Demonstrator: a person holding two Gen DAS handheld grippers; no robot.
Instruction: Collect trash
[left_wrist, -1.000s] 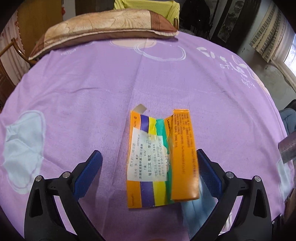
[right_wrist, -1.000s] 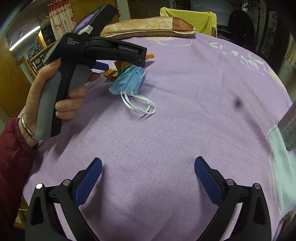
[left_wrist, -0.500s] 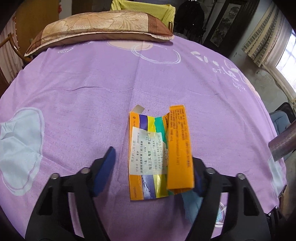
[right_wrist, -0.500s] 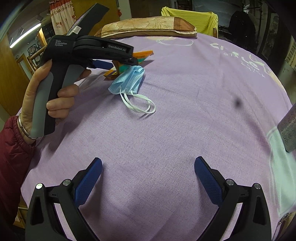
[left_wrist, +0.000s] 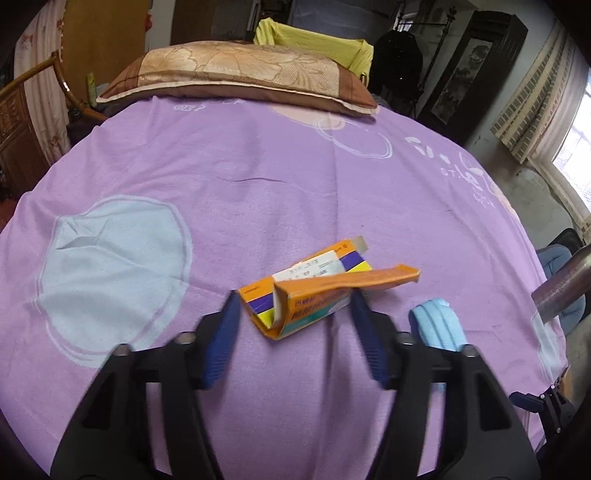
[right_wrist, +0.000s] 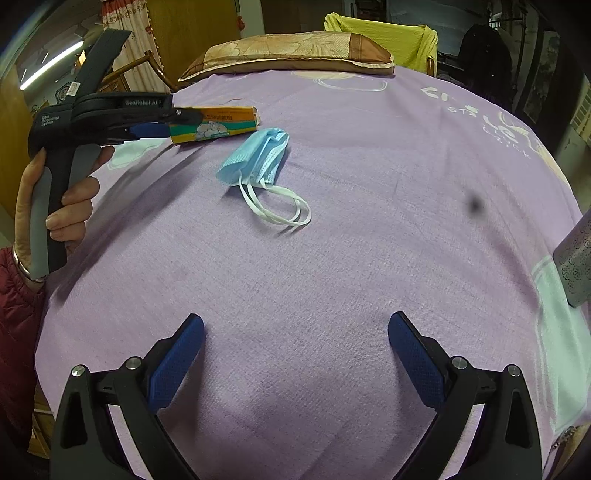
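A crumpled orange, purple and yellow medicine box with a white label sits between the blue pads of my left gripper. The pads touch its near end on both sides while the jaws are opening. From the right wrist view, the box sticks out level from the left gripper, just over the purple bedsheet. A folded blue face mask with white ear loops lies on the sheet right of the box, also the mask. My right gripper hangs open over bare sheet, nothing between its fingers.
A brown and gold pillow lies at the far edge, with a yellow cloth behind it. A grey patterned metal thing juts in at the right edge. A person's hand in a red sleeve holds the left gripper. Wooden furniture stands at the left.
The left jaws closed in on the flat box, which now stands tipped and buckled between the pads. The left gripper has drawn back and slightly up. The right gripper has not moved.
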